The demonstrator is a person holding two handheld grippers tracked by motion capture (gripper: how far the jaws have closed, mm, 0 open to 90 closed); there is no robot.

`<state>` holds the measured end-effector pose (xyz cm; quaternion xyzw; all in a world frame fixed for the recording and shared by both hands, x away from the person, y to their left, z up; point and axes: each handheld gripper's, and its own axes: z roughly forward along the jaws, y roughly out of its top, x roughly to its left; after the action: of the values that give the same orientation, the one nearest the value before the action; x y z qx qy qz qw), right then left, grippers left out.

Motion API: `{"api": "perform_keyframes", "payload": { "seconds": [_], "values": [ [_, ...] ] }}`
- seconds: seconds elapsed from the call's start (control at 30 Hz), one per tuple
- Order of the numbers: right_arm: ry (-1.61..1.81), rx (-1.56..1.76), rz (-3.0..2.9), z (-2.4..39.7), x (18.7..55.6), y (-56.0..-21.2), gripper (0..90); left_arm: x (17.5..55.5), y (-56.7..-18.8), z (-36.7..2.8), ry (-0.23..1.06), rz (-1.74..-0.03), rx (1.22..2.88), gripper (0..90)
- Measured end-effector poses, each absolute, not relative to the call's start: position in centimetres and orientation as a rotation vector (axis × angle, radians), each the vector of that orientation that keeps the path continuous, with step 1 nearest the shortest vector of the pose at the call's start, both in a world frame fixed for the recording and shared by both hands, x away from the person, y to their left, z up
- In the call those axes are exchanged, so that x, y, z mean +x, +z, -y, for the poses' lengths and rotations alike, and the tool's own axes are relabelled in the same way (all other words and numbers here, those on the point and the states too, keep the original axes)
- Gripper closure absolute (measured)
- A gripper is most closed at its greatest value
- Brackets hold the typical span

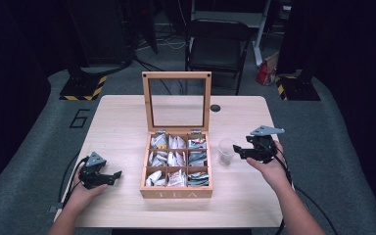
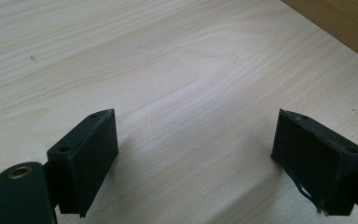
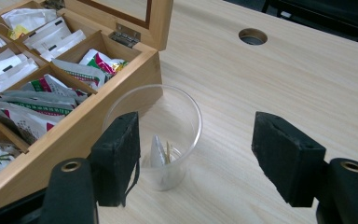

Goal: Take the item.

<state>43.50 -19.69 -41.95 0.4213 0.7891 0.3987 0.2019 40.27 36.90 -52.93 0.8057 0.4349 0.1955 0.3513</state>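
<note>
We hold our right gripper point(image 3: 196, 158) with jaws spread and nothing pinched, just beside a clear plastic cup point(image 3: 161, 135) holding a tea bag point(image 3: 160, 154). The cup stands touching the right wall of the open wooden tea box point(image 1: 176, 192) at mid-bench. Our left gripper point(image 2: 196, 154), likewise spread and empty, rests near the bench's point(image 1: 122, 117) left edge.

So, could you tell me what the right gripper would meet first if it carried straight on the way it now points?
Most likely the clear plastic cup, which stands just ahead of the open right gripper, nearer its left jaw. Beyond it comes the side of the wooden tea box. Depth is hard to judge, so the jaw might clip the rim.
</note>
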Motion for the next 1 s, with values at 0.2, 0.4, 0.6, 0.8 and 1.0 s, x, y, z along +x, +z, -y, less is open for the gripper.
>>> {"api": "perform_keyframes", "payload": {
  "seconds": [0.2, 0.4, 0.6, 0.8, 1.0],
  "values": [
    [1.119, 1.182, -2.200, 20.2, 43.2, -42.6, 32.1, 40.3, -52.9, -36.9, 0.507, -1.126, 2.085, 13.7],
    [1.114, 1.198, -2.195, 20.7, 42.8, -43.2, 32.1, 40.3, -52.9, -36.9, 0.507, -1.126, 2.085, 13.7],
    [1.104, 1.217, -2.197, 21.1, 42.2, -44.0, 32.8, 40.3, -52.9, -36.9, 0.506, -1.127, 2.085, 13.7],
    [1.080, 1.213, -2.213, 21.2, 41.4, -45.0, 32.9, 40.3, -52.9, -36.9, 0.507, -1.125, 2.086, 13.7],
    [1.071, 1.221, -2.224, 21.3, 40.8, -45.8, 34.0, 40.3, -52.9, -36.9, 0.505, -1.127, 2.083, 13.7]
  ]
}}
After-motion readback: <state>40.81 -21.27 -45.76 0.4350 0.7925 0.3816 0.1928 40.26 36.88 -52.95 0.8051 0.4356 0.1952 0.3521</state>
